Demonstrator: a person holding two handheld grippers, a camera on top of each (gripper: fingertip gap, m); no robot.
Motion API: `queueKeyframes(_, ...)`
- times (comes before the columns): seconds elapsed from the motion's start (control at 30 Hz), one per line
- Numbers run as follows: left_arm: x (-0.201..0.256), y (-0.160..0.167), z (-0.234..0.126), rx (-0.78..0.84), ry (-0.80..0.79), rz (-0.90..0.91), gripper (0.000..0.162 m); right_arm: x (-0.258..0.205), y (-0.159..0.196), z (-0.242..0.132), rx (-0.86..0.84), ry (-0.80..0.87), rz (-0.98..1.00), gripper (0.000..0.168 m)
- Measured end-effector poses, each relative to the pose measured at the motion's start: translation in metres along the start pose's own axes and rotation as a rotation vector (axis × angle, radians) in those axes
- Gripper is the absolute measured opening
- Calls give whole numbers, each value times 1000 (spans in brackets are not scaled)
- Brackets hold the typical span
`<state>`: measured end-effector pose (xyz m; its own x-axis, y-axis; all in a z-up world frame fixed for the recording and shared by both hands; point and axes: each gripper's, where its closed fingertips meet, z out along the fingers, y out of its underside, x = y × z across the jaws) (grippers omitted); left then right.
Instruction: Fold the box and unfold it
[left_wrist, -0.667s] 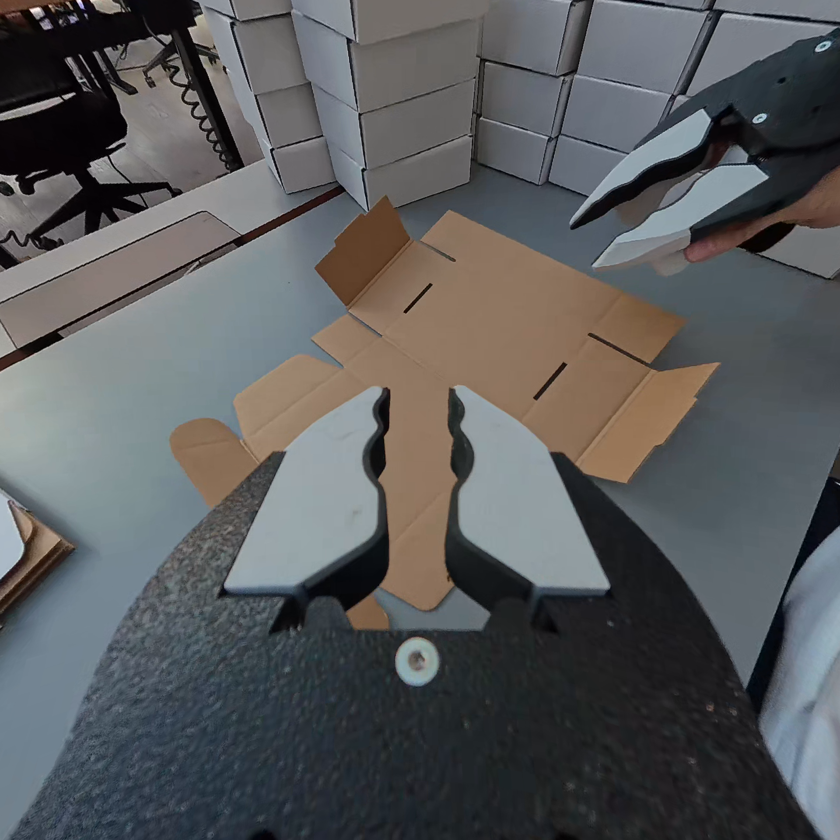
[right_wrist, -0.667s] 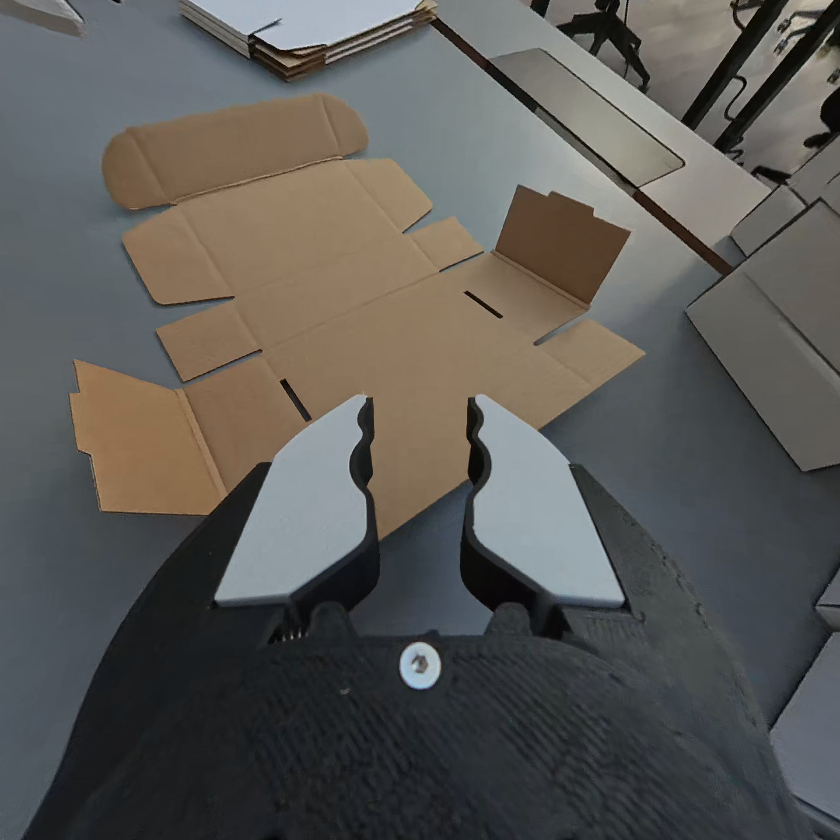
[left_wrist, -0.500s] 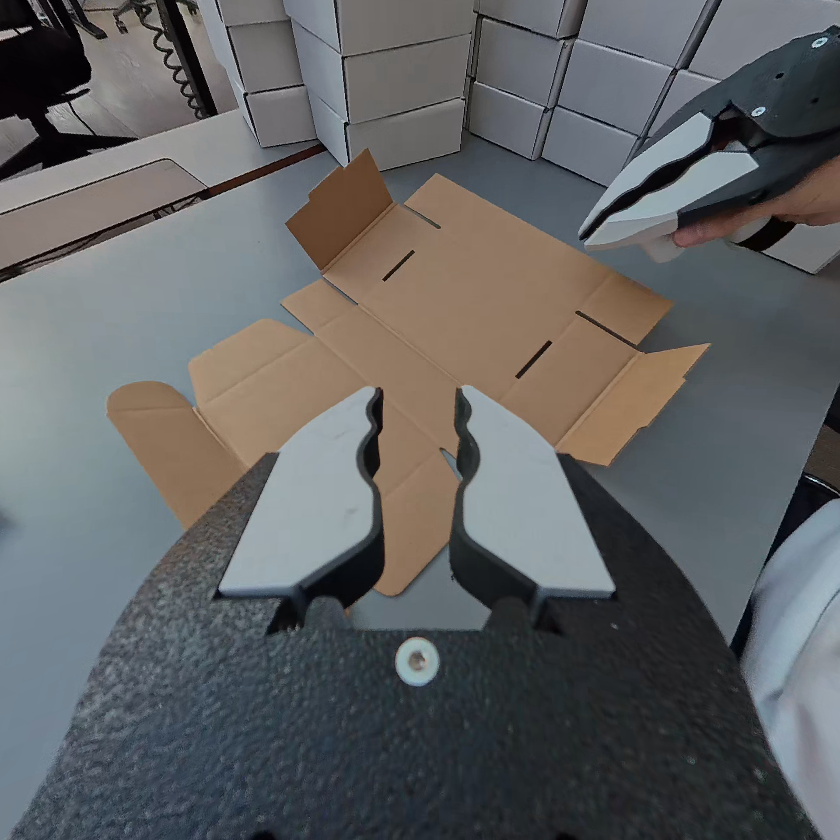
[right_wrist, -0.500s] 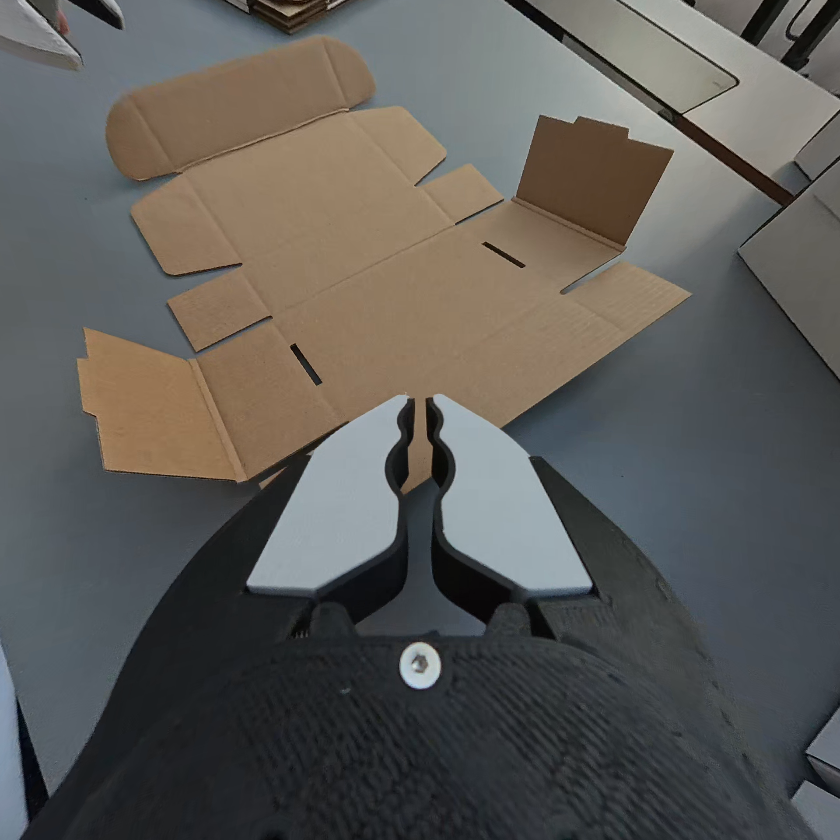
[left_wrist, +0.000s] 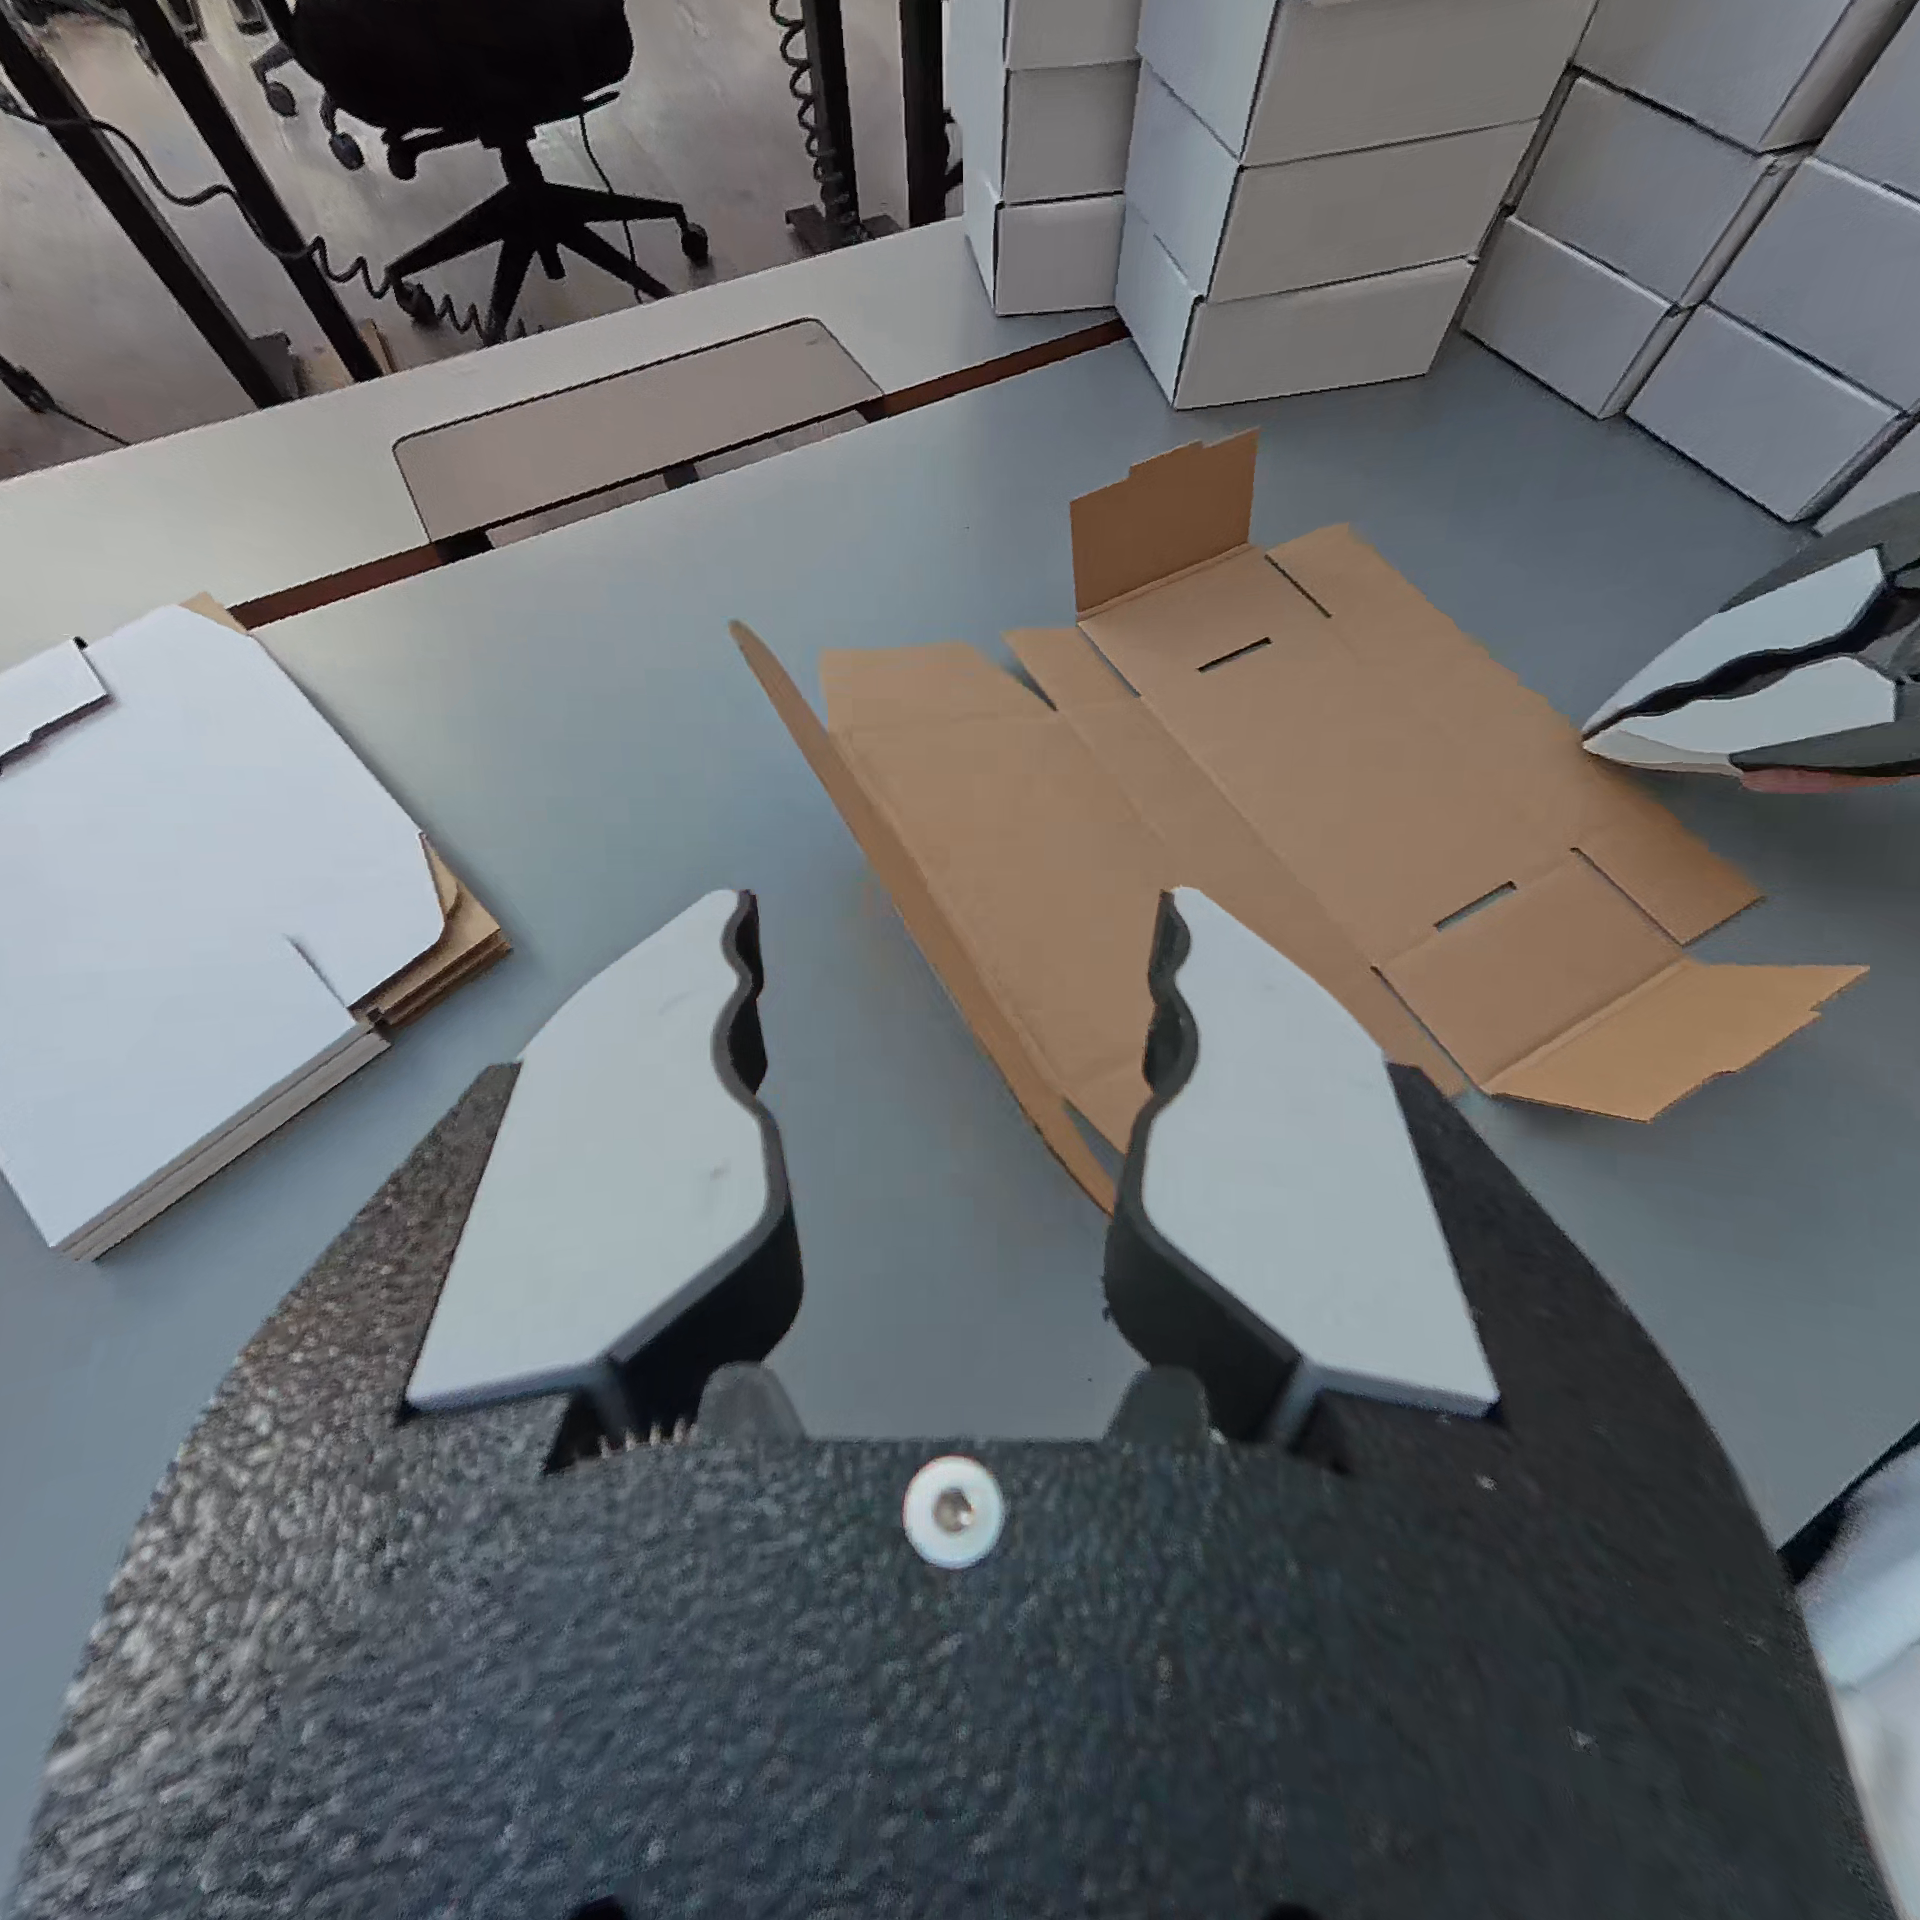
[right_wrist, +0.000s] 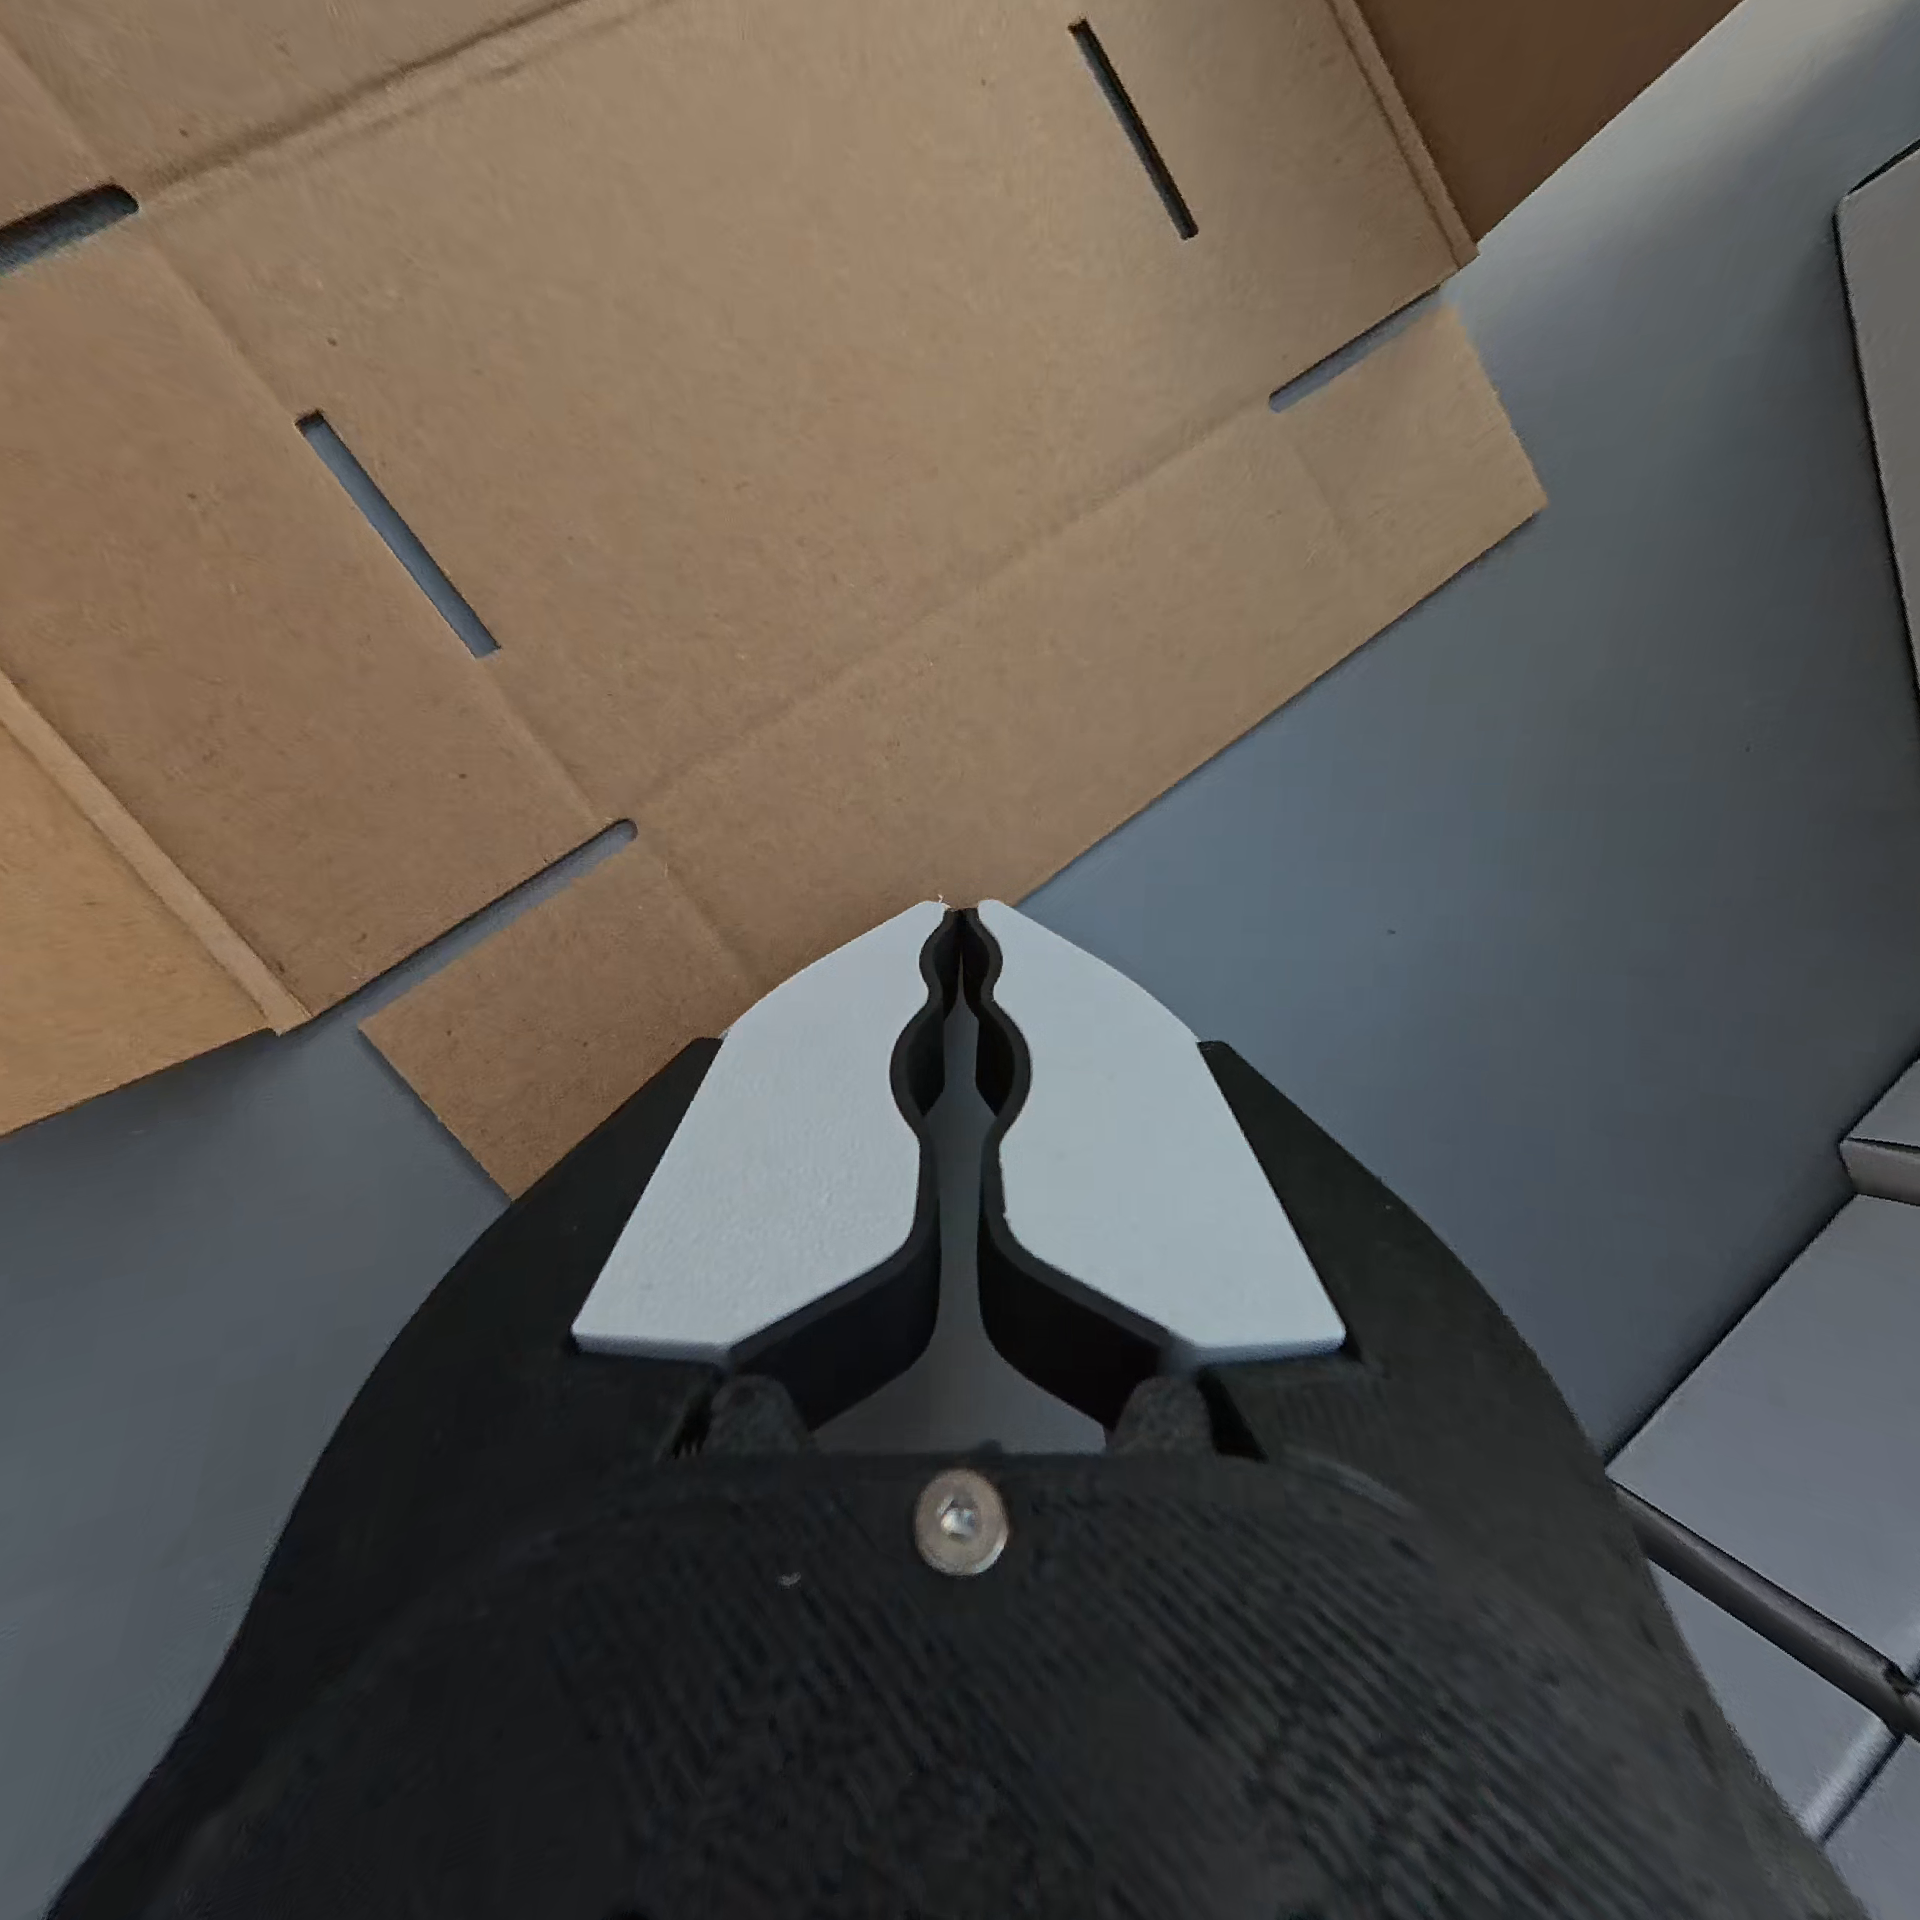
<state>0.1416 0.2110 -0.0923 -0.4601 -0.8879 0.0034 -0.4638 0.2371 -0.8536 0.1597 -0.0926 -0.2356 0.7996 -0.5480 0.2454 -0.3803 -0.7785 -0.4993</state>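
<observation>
1. On the grey surface (left_wrist: 644, 727) lies the box (left_wrist: 1299, 769), a flat brown cardboard blank, unfolded, at 1 to 2 o'clock in the left wrist view. One end tab (left_wrist: 1158, 525) stands upright at its far end; the long lid flap (left_wrist: 883, 831) at its left edge is tilted up off the surface.
2. Left gripper (left_wrist: 956, 909): fingers spread wide, holding nothing, hovering at the near left edge of the box. Contact with the cardboard cannot be confirmed.
3. Right gripper (right_wrist: 958, 909): fingers pressed together, tips at the near edge of the front flap (right_wrist: 1039, 748). Whether cardboard is pinched between them cannot be told; none shows between the tips.
4. Task status, as judged: folding not yet begun; no wall is formed.
5. Risks from here:
   - The closed right tips may push the sheet across the smooth surface instead of lifting the flap, since nothing anchors the box.
   - If they ride over the edge, the flap may bend off its score line and crease.
   - The raised lid flap may be struck by the open left fingers and skew the blank.
   - Sliding at 11 o'clock would carry the box toward the stacked white boxes (left_wrist: 1330, 197); the pile of flat blanks (left_wrist: 187, 883) at 9 o'clock is well apart.
</observation>
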Motion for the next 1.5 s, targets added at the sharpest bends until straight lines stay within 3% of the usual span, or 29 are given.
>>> queueKeyframes(0.03, -4, 0, 1, -23, 2, -23, 71, 0, 0, 0, -5, 14, -15, 0)
queueKeyframes(0.17, -15, 2, 16, -130, 35, -68, 74, 0, 0, 0, -31, 53, -58, 0)
queueKeyframes(0.4, -26, 59, 62, -556, 157, -174, 78, 1, 0, 1, -35, 87, -77, 0)
queueKeyframes(0.67, 25, 88, 77, -751, 445, -370, 77, 1, 0, 1, -38, 76, -78, 0)
queueKeyframes(0.87, 39, 82, 78, -623, 669, -589, 22, 2, 0, 1, -5, 45, -43, 0)
queueKeyframes(0.97, 43, 68, 66, -513, 878, -755, 7, 2, 0, 2, 5, 16, -22, 0)
queueKeyframes(1.1, 44, 64, 55, -382, 1033, -779, 3, 1, -2, 2, 28, -28, 4, 0)
queueKeyframes(1.2, 42, 69, 54, -338, 1018, -772, 3, 2, -7, 0, 89, -82, 67, 0)
queueKeyframes(1.4, 28, 63, 46, -162, 918, -730, 1, 25, -54, -47, 426, -395, 414, 41)
queueKeyframes(1.5, 22, 54, 37, -61, 936, -767, 1, 37, -70, -62, 478, -499, 478, 44)
